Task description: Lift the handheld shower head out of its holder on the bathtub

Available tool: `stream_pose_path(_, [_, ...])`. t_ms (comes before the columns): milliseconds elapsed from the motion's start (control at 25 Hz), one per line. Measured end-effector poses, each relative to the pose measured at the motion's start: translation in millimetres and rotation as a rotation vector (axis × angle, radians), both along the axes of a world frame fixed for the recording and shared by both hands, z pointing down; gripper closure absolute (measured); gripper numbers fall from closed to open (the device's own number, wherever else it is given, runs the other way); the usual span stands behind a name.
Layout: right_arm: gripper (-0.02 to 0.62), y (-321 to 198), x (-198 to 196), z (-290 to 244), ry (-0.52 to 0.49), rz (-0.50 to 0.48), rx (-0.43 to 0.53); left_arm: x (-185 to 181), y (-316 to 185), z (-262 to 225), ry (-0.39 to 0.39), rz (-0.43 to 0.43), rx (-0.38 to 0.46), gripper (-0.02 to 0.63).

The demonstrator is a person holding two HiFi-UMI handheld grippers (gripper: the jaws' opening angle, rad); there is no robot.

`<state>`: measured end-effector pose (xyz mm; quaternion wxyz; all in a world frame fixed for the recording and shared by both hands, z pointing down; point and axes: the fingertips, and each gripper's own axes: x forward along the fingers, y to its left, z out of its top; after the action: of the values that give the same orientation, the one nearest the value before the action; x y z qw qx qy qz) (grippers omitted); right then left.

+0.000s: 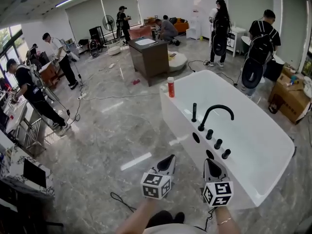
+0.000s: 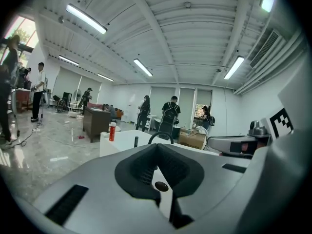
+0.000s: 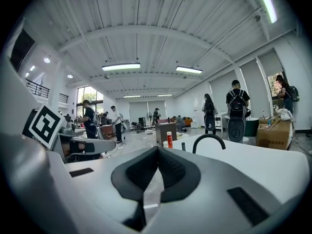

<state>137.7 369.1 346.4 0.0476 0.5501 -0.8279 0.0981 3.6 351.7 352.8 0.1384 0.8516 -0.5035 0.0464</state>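
The handheld shower head is a short black stick standing upright in its holder on the near rim of the white bathtub, left of the arched black faucet. Both grippers hover short of the tub's near end, apart from the fittings. My left gripper is shut and empty, over the floor beside the tub. My right gripper is shut and empty, just before the rim. The shower head appears small in the left gripper view, beyond the left gripper. It also stands ahead of the right gripper.
A red bottle stands on the tub's far corner. Three black knobs line the rim near the faucet. A dark cabinet stands beyond, cardboard boxes to the right, cables on the grey floor, and several people around the room.
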Motion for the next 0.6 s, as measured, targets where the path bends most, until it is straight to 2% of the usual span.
stream_pose_path(320, [0.586, -5.6, 13.2, -5.8, -0.003, 0.011, 0.005, 13.9, -6.1, -7.1, -0.005, -0.002, 0.019, 0.581])
stream_pose_path(440, [0.549, -15.6, 13.6, -6.6, -0.001, 0.007, 0.002, 13.4, -17.8, -5.9, -0.009, -0.005, 0.014, 0.534])
stream_pose_path(600, [0.522, -35.4, 12.6, -0.3, -0.004, 0.014, -0.012, 9.9, -38.7, 2.2, -0.012, -0.006, 0.002, 0.511])
